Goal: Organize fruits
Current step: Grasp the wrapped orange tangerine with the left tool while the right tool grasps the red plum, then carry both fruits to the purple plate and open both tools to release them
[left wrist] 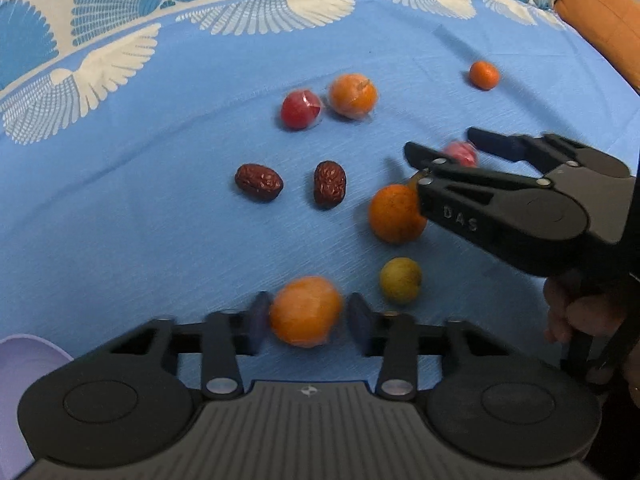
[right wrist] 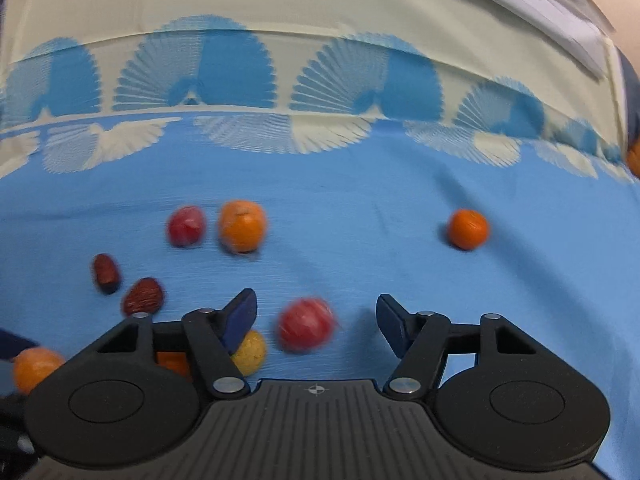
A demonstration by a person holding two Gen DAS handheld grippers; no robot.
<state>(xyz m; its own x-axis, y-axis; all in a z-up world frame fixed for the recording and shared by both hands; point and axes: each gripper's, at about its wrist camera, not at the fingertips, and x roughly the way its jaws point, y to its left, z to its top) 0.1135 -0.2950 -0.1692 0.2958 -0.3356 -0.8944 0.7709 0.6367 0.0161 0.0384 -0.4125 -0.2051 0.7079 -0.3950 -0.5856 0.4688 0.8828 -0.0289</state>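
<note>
Fruits lie on a blue cloth. My left gripper [left wrist: 306, 316] is open with a blurred orange [left wrist: 306, 311] between its fingers, gaps on both sides. My right gripper [right wrist: 316, 320] is open around a wrapped red fruit [right wrist: 306, 325]; it also shows in the left wrist view [left wrist: 444, 146] over that fruit [left wrist: 462, 153]. Nearby are a large orange [left wrist: 396, 214], a yellow fruit [left wrist: 400, 280] [right wrist: 250, 352], two red dates [left wrist: 259, 182] [left wrist: 329, 183], a wrapped red fruit [left wrist: 300, 110], a wrapped orange [left wrist: 353, 95] and a small tangerine [left wrist: 484, 75] [right wrist: 468, 229].
A lilac container edge [left wrist: 24, 364] shows at the lower left. An orange cushion [left wrist: 600, 12] lies at the far right. The cloth's patterned cream border [right wrist: 280, 80] runs along the far side. A hand [left wrist: 576, 312] holds the right gripper.
</note>
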